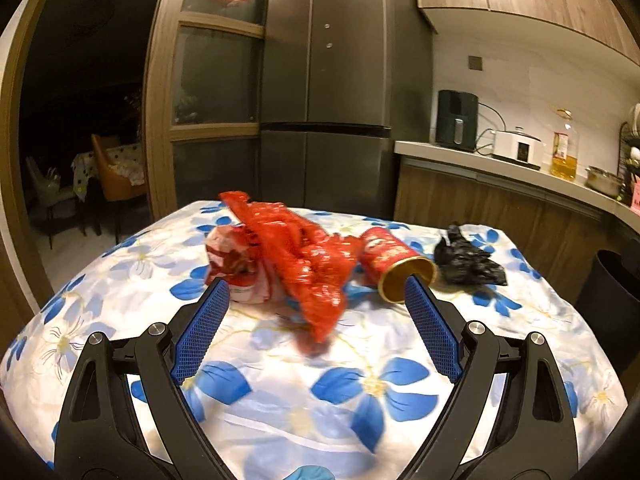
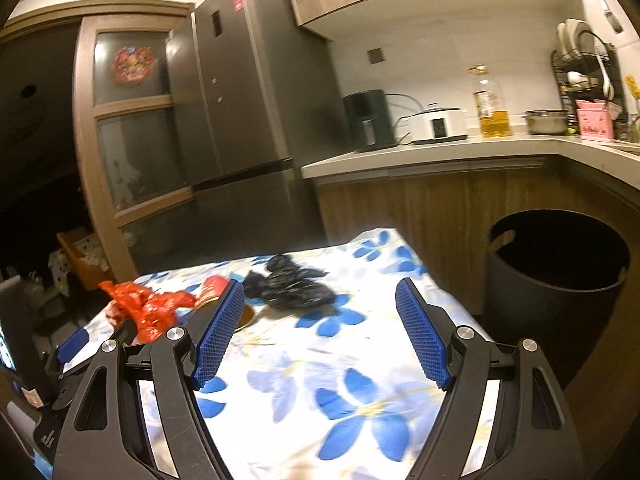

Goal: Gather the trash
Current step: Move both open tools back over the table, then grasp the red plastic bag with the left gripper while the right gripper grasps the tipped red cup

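Red plastic bag (image 1: 304, 256), red can (image 1: 394, 264), black bag (image 1: 468, 260) are seen lying on flowered table (image 1: 360, 384), none collected yet. Dark bin (image 2: 556, 256) stands beside table. Left gripper (image 1: 316, 292) and right gripper (image 2: 320, 296) are held apart, nothing gripped.

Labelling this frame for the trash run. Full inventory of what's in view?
red plastic bag: 1, red, crumpled, table centre-left
white-and-red wrapper: 1, partly under the red plastic bag
snack can: 1, red with gold rim, on its side, right of the bag
black plastic bag: 1, black, crumpled, right of the can
tablecloth: 1, white with blue flowers, covers the table
bin: 1, dark, round, on the floor right of the table
fridge: 1, grey, behind the table
air fryer: 1, dark, on the counter
rice cooker: 1, white, counter
oil bottle: 1, yellow oil, counter
pot: 1, metal, counter
left tongs: 1, black with blue pads, open, empty
right tongs: 1, same, open, empty
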A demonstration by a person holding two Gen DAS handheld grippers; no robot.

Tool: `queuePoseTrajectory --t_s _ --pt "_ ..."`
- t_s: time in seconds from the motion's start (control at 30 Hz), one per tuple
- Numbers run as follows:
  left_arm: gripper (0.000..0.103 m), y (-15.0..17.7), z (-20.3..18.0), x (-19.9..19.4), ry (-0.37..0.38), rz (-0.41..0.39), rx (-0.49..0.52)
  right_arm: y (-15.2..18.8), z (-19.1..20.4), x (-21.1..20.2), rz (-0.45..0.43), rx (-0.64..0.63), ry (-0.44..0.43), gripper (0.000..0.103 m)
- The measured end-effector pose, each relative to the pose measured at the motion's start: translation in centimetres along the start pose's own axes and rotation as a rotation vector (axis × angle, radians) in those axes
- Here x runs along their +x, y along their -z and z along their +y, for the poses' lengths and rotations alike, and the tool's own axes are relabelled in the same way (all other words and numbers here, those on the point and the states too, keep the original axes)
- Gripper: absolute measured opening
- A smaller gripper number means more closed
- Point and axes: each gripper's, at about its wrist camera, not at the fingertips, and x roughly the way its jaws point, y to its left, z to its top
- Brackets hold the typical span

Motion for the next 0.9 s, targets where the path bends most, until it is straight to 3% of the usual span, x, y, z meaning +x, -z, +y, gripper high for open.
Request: queuePoseTrajectory --t_s 0.27,0.47,0.57,0.6,0.73,0.9 --pt "0.074 -0.1 1.2 3.1 0.041 0.060 -0.032 0.4 3.2 2.2 0.021 -0.028 -0.045 0.076" --pt "0.051 0.5 1.5 5.9 0.064 0.175 -0.055 0.4 4.7 4.2 0.034 -0.041 -0.059 0.076" --pt "0.032 0.9 1.9 7.0 0.099 0.223 -0.076 0.5 5.4 5.4 0.052 -0.043 -0.073 0.076" --pt "0.023 1.0 1.9 7.1 0.107 0.230 -0.082 0.6 5.6 5.8 0.058 -0.046 -0.075 0.076" --pt "0.007 1.2 2.5 7.2 0.153 0.245 -0.116 1.2 6.5 7.1 0.088 -0.059 -0.089 0.074" --pt "0.000 1.1 3.2 5.5 0.194 0.199 -0.124 2.0 7.5 8.7 0.128 -0.074 -0.099 0.069"
